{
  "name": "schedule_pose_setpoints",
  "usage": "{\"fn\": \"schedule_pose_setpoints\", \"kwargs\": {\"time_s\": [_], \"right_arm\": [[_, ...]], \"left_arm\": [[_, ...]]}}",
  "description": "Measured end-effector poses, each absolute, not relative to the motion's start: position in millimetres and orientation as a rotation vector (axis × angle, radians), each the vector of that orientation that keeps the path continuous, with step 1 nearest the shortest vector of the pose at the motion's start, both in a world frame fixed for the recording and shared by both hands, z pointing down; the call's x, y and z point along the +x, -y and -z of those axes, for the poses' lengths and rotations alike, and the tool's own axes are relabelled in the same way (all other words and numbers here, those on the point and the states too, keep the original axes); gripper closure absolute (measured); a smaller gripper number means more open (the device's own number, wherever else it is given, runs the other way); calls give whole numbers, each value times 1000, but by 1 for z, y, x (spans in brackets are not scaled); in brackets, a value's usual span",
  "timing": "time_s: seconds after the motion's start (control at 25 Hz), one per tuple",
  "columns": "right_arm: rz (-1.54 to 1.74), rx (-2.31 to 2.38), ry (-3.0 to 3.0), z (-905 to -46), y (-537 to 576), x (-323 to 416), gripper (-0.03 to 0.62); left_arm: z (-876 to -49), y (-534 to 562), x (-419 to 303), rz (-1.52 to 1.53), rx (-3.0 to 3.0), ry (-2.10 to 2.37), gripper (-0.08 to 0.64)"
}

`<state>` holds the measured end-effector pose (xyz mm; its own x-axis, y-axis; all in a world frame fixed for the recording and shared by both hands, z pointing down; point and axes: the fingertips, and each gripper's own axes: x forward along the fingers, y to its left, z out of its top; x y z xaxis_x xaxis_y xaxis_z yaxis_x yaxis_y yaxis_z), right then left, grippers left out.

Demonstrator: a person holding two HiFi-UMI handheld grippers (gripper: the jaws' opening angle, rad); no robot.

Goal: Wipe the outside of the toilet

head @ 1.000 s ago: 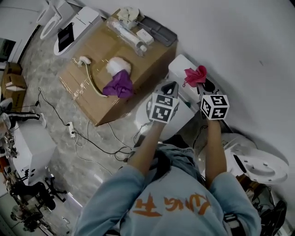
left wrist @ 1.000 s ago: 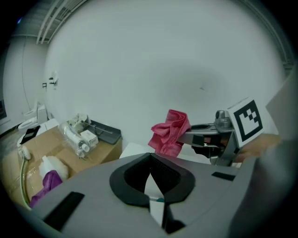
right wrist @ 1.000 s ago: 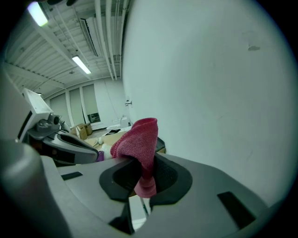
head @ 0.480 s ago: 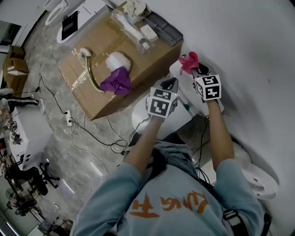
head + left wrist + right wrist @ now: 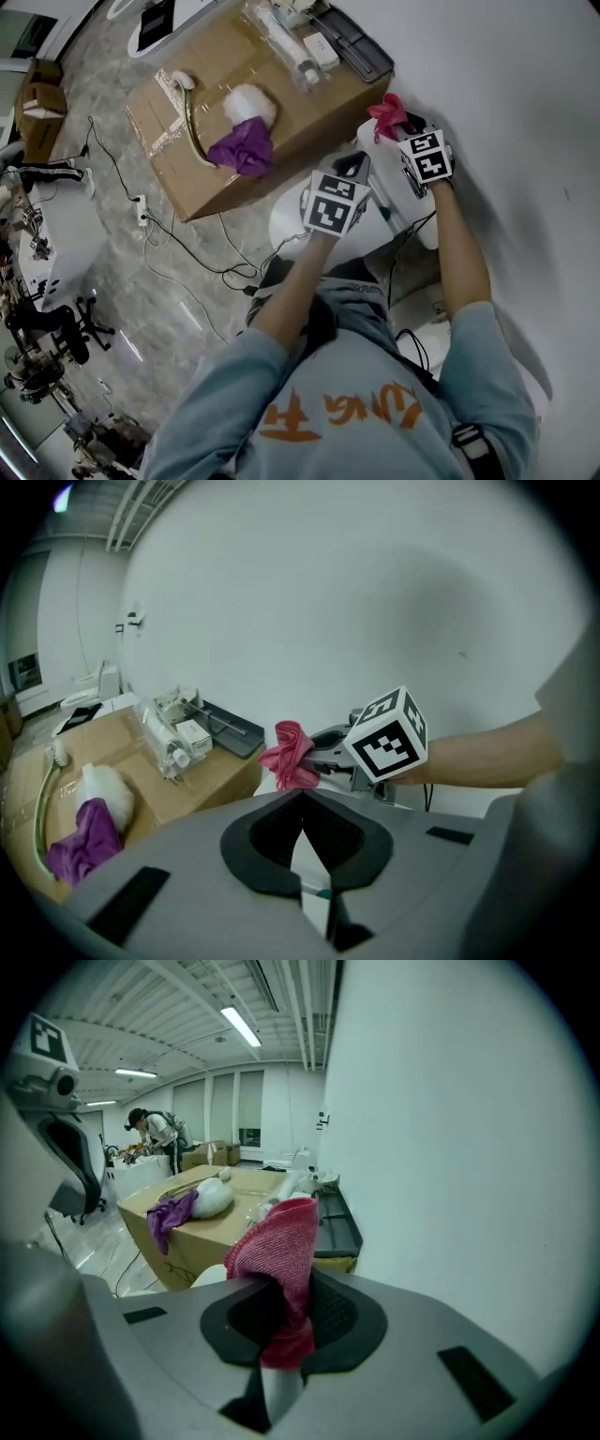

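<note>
The white toilet (image 5: pixel 292 223) stands below me between a cardboard box and the wall, and its tank (image 5: pixel 419 208) lies under my right arm. My right gripper (image 5: pixel 397 134) is shut on a pink cloth (image 5: pixel 386 116) and holds it above the tank's far end. In the right gripper view the pink cloth (image 5: pixel 281 1246) bunches up out of the jaws. My left gripper (image 5: pixel 352 170) hovers over the toilet beside the right one; its jaws meet with nothing between them. The left gripper view shows the pink cloth (image 5: pixel 291 754) just ahead.
A big cardboard box (image 5: pixel 211 192) left of the toilet carries a purple cloth (image 5: pixel 244 150), a white fluffy pad (image 5: pixel 249 105), a hose (image 5: pixel 192 131), packaged parts and a dark tray (image 5: pixel 358 42). Cables (image 5: pixel 187 272) trail over the floor. The wall (image 5: pixel 525 141) is close on the right.
My right gripper has carried the pink cloth farther along the tank, toward the box and wall. The left gripper has followed a little. The head view has swung, so the scene sits lower.
</note>
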<state>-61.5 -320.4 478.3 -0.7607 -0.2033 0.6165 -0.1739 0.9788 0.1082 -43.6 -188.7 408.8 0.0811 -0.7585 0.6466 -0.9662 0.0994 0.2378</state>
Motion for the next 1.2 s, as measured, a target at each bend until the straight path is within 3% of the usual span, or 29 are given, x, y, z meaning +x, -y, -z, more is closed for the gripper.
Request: {"fn": "schedule_pose_setpoints", "kwargs": {"time_s": [0.68, 1.2], "right_arm": [[149, 127, 2406, -489, 303, -22, 531], [81, 364, 2415, -495, 304, 35, 531]], "left_arm": [[-401, 162, -41, -471, 1712, 1723, 535], [-398, 144, -37, -435, 1722, 1712, 535]]}}
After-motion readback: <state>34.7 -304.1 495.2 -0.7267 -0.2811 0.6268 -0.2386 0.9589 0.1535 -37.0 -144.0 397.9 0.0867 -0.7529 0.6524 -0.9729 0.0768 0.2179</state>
